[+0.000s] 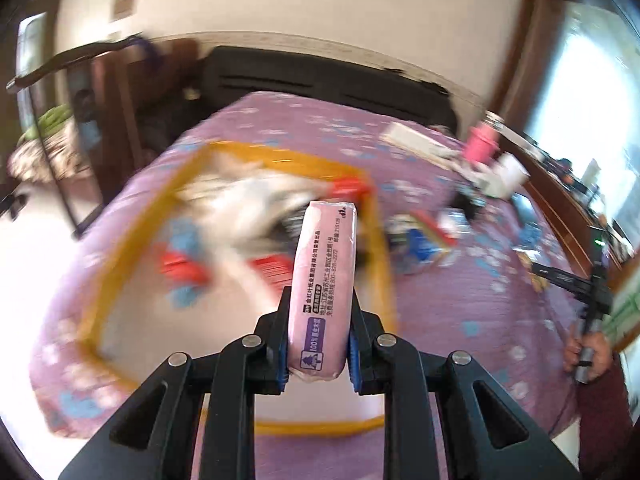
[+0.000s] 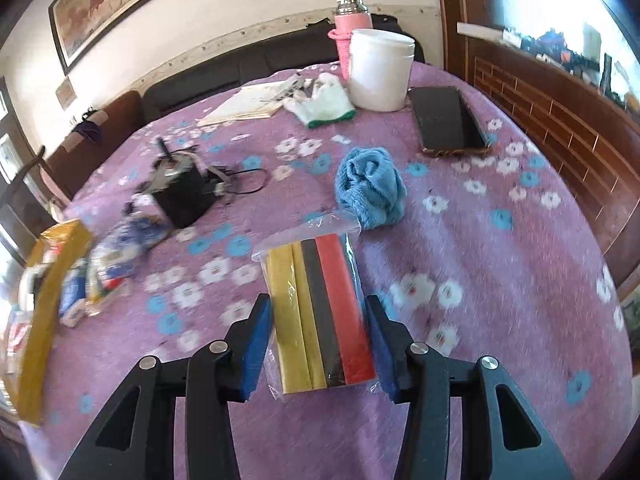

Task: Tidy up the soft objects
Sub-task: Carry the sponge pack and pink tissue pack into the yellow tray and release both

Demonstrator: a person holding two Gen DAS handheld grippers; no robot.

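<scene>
My left gripper [image 1: 318,336] is shut on a pink tissue pack [image 1: 325,280] and holds it upright above the yellow-rimmed basket [image 1: 120,264], which holds several blurred soft items. My right gripper [image 2: 318,336] is open, its blue pads [image 2: 256,344] on either side of a clear bag of yellow, black and red cloth strips [image 2: 320,312] lying on the purple flowered tablecloth [image 2: 460,240]. A crumpled blue cloth [image 2: 370,188] lies just beyond the bag. The basket also shows at the left edge of the right wrist view [image 2: 44,312].
A white-and-green glove [image 2: 324,104], a white tub [image 2: 380,68], a pink bottle [image 2: 350,28], a phone [image 2: 448,120], papers [image 2: 248,104] and a black device with cables [image 2: 184,192] lie on the table. A blue-patterned packet [image 2: 124,248] lies by the basket.
</scene>
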